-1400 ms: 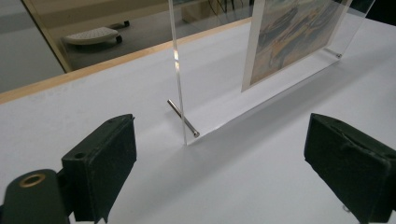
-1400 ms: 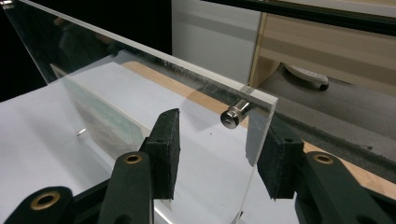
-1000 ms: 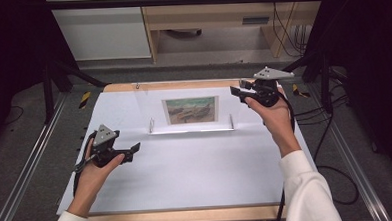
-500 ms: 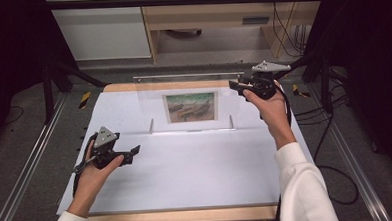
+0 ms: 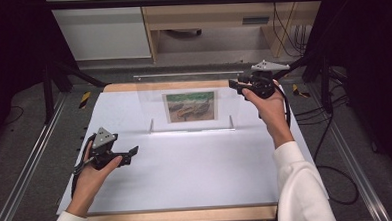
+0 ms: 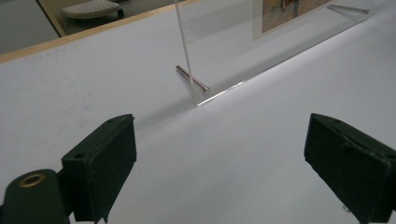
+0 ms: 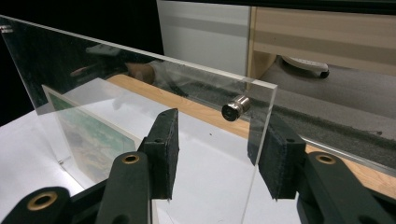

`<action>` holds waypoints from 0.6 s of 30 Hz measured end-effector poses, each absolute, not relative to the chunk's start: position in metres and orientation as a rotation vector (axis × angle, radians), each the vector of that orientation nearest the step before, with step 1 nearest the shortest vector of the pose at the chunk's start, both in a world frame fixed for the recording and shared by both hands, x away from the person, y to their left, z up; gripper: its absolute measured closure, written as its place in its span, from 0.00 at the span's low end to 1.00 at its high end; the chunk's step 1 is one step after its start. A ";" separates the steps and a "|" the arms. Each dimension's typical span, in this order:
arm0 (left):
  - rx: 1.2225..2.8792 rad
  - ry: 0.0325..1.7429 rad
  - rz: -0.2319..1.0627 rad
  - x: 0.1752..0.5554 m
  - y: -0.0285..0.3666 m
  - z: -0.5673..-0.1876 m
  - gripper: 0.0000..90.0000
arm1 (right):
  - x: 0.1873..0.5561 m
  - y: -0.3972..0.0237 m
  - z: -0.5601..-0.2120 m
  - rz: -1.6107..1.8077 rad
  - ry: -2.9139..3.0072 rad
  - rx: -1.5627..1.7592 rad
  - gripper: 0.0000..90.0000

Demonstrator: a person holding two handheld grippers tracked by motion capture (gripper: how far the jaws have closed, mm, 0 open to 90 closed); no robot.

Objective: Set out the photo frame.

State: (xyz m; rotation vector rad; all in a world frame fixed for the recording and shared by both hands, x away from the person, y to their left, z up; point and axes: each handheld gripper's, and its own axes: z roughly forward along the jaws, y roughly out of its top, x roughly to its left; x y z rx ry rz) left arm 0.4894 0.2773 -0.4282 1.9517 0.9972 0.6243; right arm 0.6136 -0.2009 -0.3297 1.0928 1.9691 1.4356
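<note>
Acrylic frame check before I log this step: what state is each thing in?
Acrylic frame: upright on the table, resting on two metal pins.
Picture: mounted in the frame.
Right gripper: jaws astride the frame's top corner edge, not pressing.
Left gripper: open, nothing between its jaws, apart from the frame.

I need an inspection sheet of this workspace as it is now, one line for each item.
Surface: white sheet covering a wooden table.
Job's things: clear acrylic frame standing upright, a picture inside, metal pins at its base and a metal stud near its top corner.
Clutter: nothing seen on the sheet.
Grippers: left gripper low over the sheet, jaws wide open, holding nothing. Right gripper at the frame's upper right corner, its edge between the open jaws, pads not pressing.
Cables: black cables on the floor to the right.
Surroundings: metal rails, wooden furniture behind.
</note>
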 end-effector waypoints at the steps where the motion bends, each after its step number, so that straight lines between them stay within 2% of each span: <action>1: 1.955 0.997 0.622 0.489 0.277 -0.428 0.10 | 0.614 -0.201 -0.330 1.434 1.968 1.095 0.59; 5: 1.965 0.988 0.627 0.488 0.277 -0.428 0.10 | 0.613 -0.199 -0.330 1.427 1.963 1.100 0.57; 9: 1.952 1.006 0.633 0.487 0.279 -0.429 0.10 | 0.609 -0.196 -0.331 1.369 1.961 1.113 0.41; 14: 1.945 1.023 0.639 0.487 0.280 -0.430 0.09 | 0.599 -0.196 -0.333 1.307 1.970 1.112 0.28; 18: 1.954 1.024 0.639 0.487 0.279 -0.431 0.07 | 0.588 -0.197 -0.336 1.279 1.975 1.113 0.22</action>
